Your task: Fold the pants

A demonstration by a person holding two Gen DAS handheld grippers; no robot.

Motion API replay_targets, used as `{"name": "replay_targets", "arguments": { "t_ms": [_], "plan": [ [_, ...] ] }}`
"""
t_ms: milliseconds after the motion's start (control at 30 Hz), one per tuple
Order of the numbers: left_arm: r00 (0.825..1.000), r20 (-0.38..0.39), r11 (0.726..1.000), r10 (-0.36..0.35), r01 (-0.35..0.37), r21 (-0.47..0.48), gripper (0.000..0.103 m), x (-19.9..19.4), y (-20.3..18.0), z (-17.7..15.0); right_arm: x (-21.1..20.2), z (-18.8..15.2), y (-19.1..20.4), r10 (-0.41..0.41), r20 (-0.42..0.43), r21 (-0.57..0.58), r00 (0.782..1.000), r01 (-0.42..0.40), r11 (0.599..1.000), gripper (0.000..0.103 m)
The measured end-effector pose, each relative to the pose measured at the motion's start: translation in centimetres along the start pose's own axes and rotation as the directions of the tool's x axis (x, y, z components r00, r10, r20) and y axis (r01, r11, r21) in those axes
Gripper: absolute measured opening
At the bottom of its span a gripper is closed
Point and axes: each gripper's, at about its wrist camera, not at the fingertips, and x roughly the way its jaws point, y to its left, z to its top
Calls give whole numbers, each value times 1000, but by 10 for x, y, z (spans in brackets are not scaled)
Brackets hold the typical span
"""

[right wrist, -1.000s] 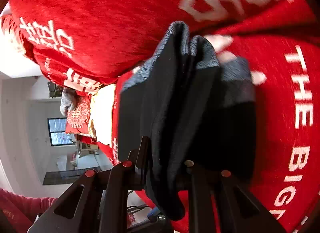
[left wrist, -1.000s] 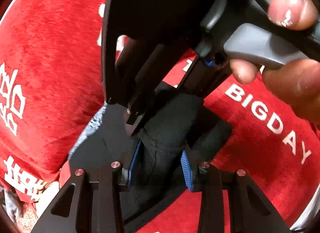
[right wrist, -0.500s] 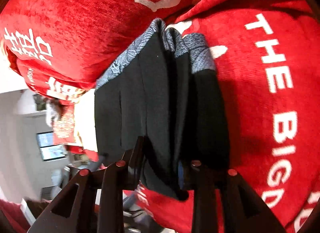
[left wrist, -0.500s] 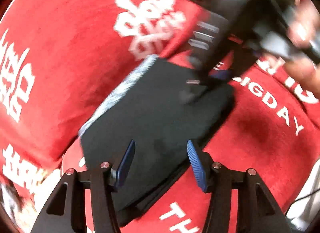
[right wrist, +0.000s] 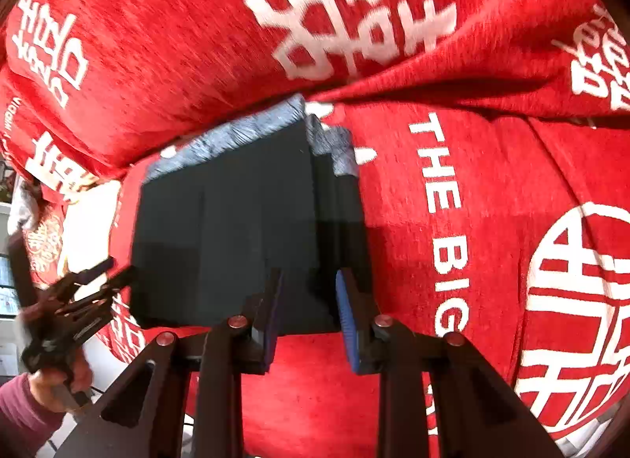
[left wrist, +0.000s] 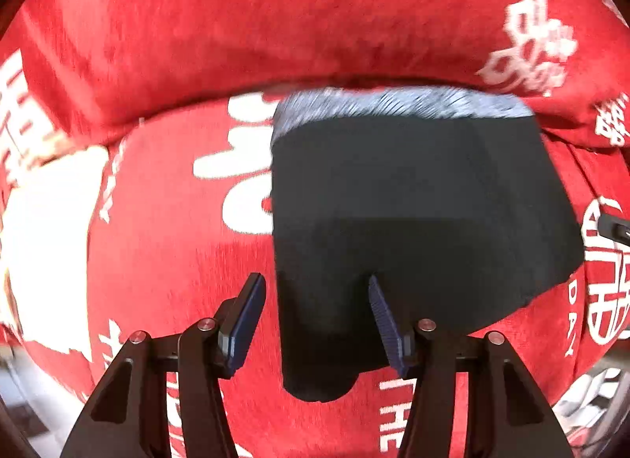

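Observation:
The black pants lie folded in a compact stack on the red cover, with a grey-blue patterned waistband at the far edge. They also show in the right wrist view, layers stepped at the right side. My left gripper is open and empty, hovering over the stack's near left corner. My right gripper is open and empty at the stack's near edge. The left gripper also appears at the far left of the right wrist view.
The red cover with white lettering spreads over a cushioned seat and backrest. A white patch lies at the left. A room shows past the seat's left edge.
Both grippers let go of the pants and drew back. The right gripper opened. The folded stack now lies flat on the cover.

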Motion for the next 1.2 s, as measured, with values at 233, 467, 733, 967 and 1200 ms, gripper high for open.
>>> {"name": "replay_targets", "arguments": {
  "t_ms": [233, 467, 733, 967, 1200],
  "plan": [
    [1000, -28, 1000, -5, 5, -3, 61, 7, -3, -10, 32, -14, 11, -30, -97, -19, 995, 29, 999, 29],
    [1000, 22, 996, -10, 12, -92, 61, 1, 30, 23, 48, -30, 0, -34, -127, 8, 991, 35, 999, 29],
    [999, -10, 997, 33, -34, -70, 78, 23, 30, 31, 50, -33, 2, -52, -123, -17, 991, 51, 999, 29],
    [1000, -29, 994, 9, -12, -107, 81, 26, 40, 29, 40, -31, 1, -23, -123, 7, 992, 24, 1000, 32],
    [999, -31, 994, 19, -22, -105, 81, 26, 37, 28, 28, -27, -7, -24, -103, 33, 994, 27, 999, 37]
  ]
}}
